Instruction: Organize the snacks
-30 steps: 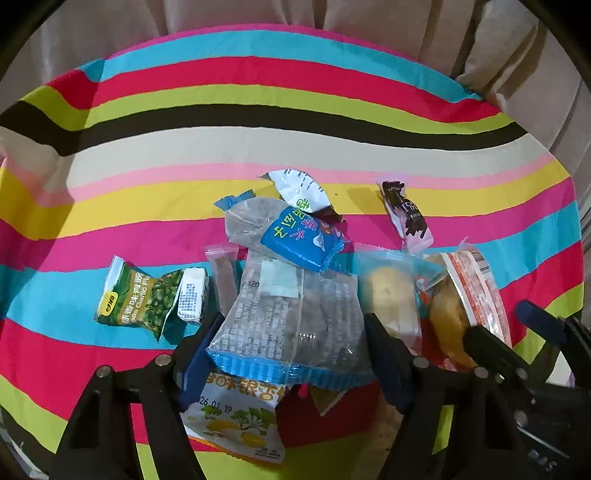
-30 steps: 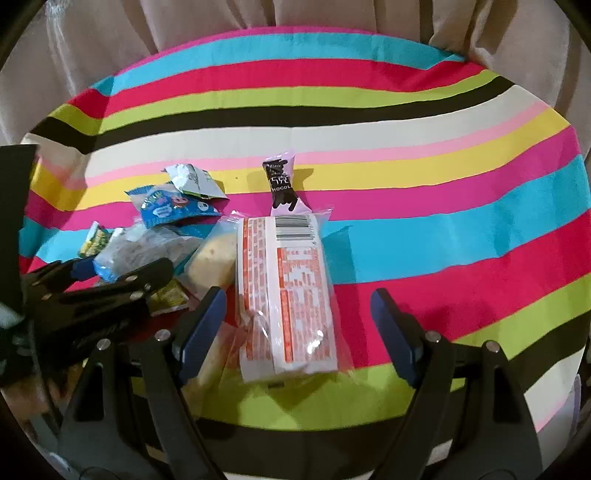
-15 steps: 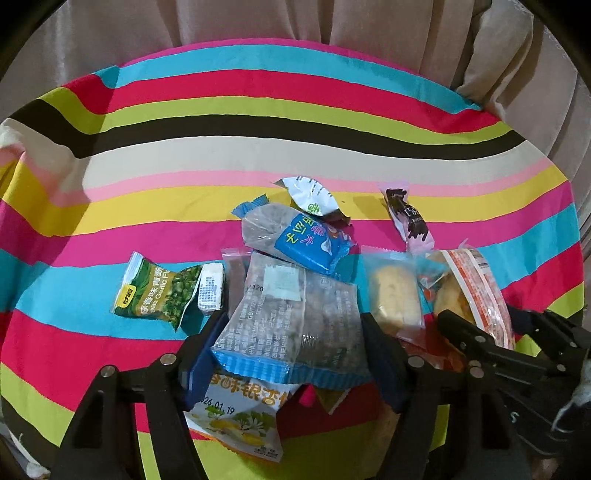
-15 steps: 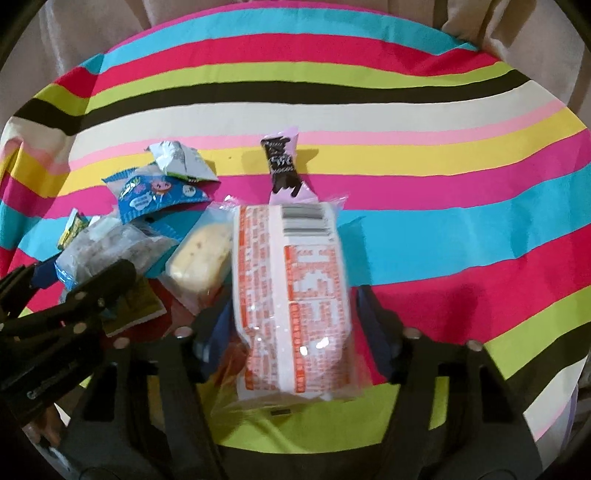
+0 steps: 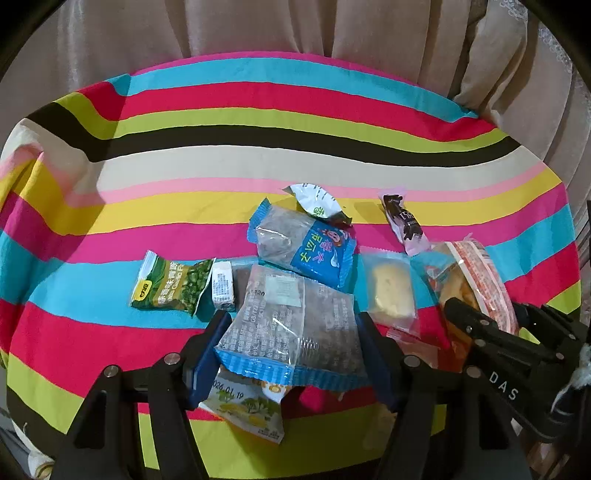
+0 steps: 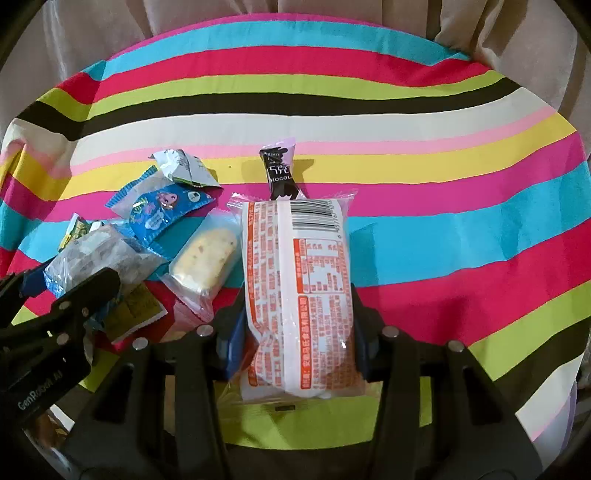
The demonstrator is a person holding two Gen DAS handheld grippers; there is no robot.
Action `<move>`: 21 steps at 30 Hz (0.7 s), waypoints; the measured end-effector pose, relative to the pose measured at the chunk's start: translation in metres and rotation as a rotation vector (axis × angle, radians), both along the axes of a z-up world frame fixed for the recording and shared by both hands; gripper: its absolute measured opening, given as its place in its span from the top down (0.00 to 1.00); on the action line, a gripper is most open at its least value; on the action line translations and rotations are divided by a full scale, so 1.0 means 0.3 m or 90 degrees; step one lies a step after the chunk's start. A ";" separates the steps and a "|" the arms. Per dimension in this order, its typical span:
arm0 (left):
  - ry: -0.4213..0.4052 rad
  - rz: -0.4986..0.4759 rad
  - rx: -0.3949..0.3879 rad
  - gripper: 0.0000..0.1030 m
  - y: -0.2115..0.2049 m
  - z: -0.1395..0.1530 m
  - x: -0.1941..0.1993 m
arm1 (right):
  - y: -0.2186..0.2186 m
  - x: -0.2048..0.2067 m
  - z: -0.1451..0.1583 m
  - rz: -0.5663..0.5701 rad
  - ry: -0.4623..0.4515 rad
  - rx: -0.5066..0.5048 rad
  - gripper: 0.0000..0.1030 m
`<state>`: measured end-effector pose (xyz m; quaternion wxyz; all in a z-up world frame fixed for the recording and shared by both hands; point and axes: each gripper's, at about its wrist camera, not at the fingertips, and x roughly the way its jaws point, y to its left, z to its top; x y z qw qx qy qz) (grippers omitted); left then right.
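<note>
My left gripper (image 5: 291,347) is shut on a clear, blue-edged cake packet (image 5: 291,328) and holds it above the striped tablecloth (image 5: 258,147). My right gripper (image 6: 295,325) is shut on a white and orange bread packet (image 6: 299,295) and holds it just off the cloth. That packet and the right gripper (image 5: 491,325) also show at the right of the left wrist view. The left gripper (image 6: 55,321) shows at the left of the right wrist view with its packet (image 6: 99,258).
Loose snacks lie in a heap on the cloth: a green pea bag (image 5: 170,284), a blue packet (image 5: 303,243), a yellow cake (image 5: 391,288), a chocolate bar (image 6: 280,173), a silver sachet (image 5: 317,201), a yellow-printed bag (image 5: 243,406). Beige curtain (image 5: 332,26) hangs behind.
Both grippers closed on their packets and lifted them a little. The right jaws narrowed from wide open onto the bread packet. Both views pulled back from the table.
</note>
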<state>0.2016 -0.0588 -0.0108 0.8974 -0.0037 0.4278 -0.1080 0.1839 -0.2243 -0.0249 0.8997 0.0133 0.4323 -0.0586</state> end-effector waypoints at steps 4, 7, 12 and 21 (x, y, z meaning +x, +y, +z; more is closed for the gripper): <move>-0.002 0.002 -0.001 0.34 0.004 0.005 -0.011 | 0.001 -0.015 0.015 -0.001 -0.006 0.000 0.51; -0.005 0.003 -0.001 0.35 0.010 0.017 -0.025 | 0.002 -0.028 0.025 -0.001 -0.008 0.002 0.51; -0.010 0.001 0.001 0.35 -0.002 0.023 -0.033 | -0.004 -0.029 0.025 -0.001 -0.013 0.006 0.51; -0.021 -0.003 0.002 0.35 -0.006 0.050 -0.079 | -0.006 -0.058 0.037 -0.001 -0.021 0.012 0.51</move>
